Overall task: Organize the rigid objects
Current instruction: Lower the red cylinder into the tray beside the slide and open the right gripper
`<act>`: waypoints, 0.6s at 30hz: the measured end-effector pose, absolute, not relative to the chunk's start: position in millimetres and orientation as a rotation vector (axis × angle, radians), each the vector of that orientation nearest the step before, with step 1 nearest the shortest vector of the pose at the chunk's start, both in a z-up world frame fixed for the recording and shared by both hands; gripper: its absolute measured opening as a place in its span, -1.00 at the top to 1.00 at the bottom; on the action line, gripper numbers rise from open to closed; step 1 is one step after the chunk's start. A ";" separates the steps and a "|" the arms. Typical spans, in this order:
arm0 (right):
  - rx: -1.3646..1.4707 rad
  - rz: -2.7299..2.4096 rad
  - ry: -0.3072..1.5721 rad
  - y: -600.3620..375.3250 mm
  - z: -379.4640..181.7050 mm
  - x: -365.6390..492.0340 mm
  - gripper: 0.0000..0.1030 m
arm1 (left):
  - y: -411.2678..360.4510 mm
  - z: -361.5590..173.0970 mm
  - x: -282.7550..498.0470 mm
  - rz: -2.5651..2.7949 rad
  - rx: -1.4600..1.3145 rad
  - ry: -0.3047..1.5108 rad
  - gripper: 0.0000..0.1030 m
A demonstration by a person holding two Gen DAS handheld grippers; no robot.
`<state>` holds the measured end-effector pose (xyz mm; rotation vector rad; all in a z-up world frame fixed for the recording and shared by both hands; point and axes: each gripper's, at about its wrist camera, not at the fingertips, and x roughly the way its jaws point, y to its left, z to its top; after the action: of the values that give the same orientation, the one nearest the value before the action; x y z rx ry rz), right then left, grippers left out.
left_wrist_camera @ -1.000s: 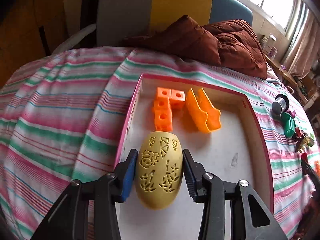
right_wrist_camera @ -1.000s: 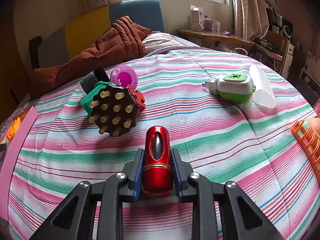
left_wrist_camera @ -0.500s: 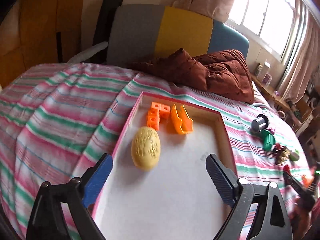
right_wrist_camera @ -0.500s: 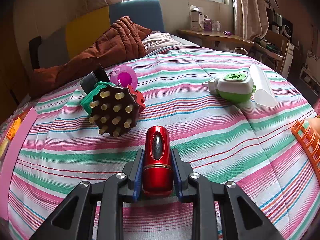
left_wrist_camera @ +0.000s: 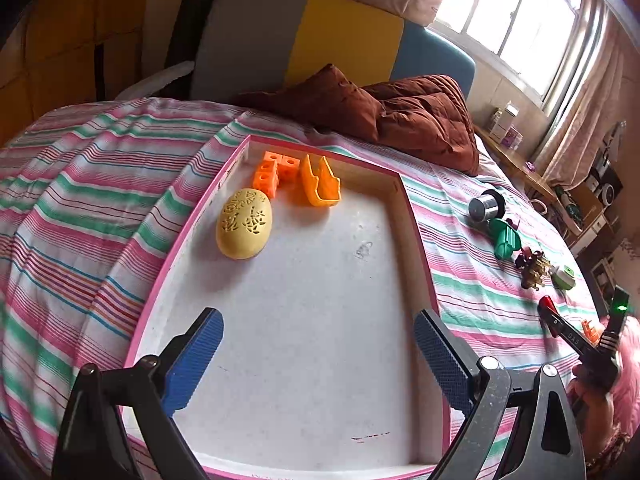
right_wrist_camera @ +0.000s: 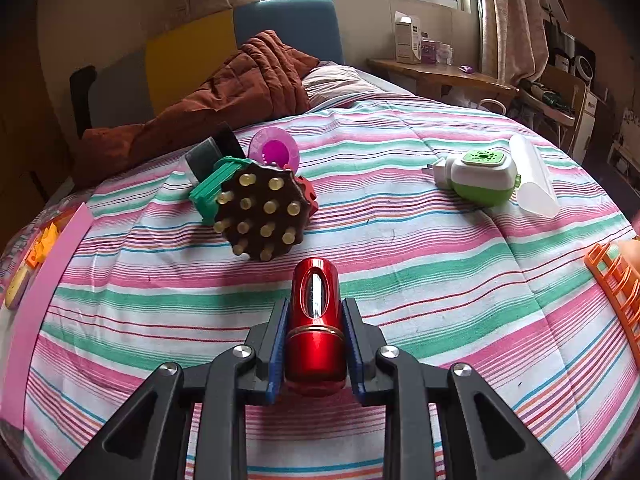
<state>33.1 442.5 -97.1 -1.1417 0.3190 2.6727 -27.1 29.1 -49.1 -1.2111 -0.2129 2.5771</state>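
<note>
A pink-rimmed tray [left_wrist_camera: 416, 224] with a white floor lies on the striped bedspread. At its far left, a yellow patterned egg [left_wrist_camera: 244, 224] rests beside orange cube blocks [left_wrist_camera: 276, 170] and an orange scoop-shaped piece [left_wrist_camera: 320, 184]. My left gripper [left_wrist_camera: 316, 332] hovers over the tray's near half, open wide, with nothing between its blue pads. My right gripper [right_wrist_camera: 315, 304] is shut on a shiny red cylinder [right_wrist_camera: 316, 332] just above the bedspread. That red cylinder [left_wrist_camera: 546, 304] also shows at the far right of the left wrist view.
Ahead of the right gripper lie a brown pegged disc [right_wrist_camera: 260, 212], a green piece [right_wrist_camera: 212, 188], a purple disc [right_wrist_camera: 274, 152] and a grey cylinder [right_wrist_camera: 204, 156]. A green-white plug-in device [right_wrist_camera: 484, 172], a white tube [right_wrist_camera: 532, 176] and an orange basket [right_wrist_camera: 616, 276] lie right. A brown quilt [left_wrist_camera: 384, 116] is behind.
The left gripper opened, let go of the yellow egg and pulled back toward the tray's near end; the egg now lies in the tray. The right gripper has kept still.
</note>
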 end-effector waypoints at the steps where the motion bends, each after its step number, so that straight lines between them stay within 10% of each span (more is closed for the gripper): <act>1: -1.144 2.679 0.329 439.4 -96.0 34.8 0.51 | 29.1 -48.6 -25.9 2.576 -1.207 -0.210 -0.89; 18: -1.277 2.979 0.485 312.6 -50.2 -5.9 0.51 | 21.1 -44.9 -13.5 2.556 -1.187 -0.232 -0.91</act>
<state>-5.9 312.6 -50.2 -1.2770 0.4852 2.9794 -13.5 21.1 -44.9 -1.1874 -0.2316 2.5557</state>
